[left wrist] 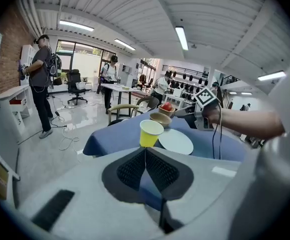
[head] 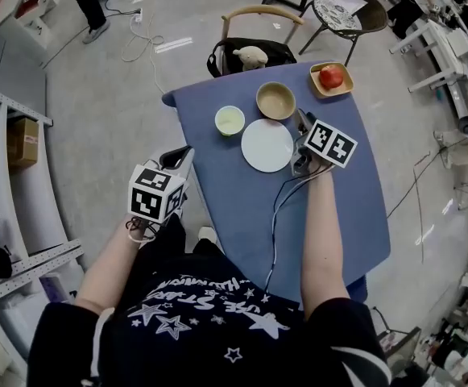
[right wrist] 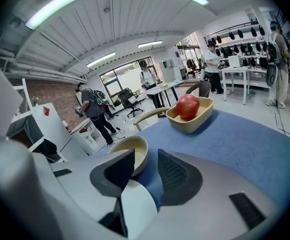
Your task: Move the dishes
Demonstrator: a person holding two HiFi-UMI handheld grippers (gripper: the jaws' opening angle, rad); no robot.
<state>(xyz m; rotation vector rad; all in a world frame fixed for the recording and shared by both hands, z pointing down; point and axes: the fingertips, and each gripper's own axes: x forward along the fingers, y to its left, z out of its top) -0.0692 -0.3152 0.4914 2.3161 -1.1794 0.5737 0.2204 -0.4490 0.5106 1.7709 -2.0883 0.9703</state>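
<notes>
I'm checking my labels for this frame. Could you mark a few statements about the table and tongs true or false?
1. The apple sits in a square dish. True.
2. The left tongs are open. False: they are shut and hold nothing.
3. The plate holds food. False: it is bare.
4. The right tongs are open. True.
5. The cup stands inside the bowl. False: it stands beside it.
</notes>
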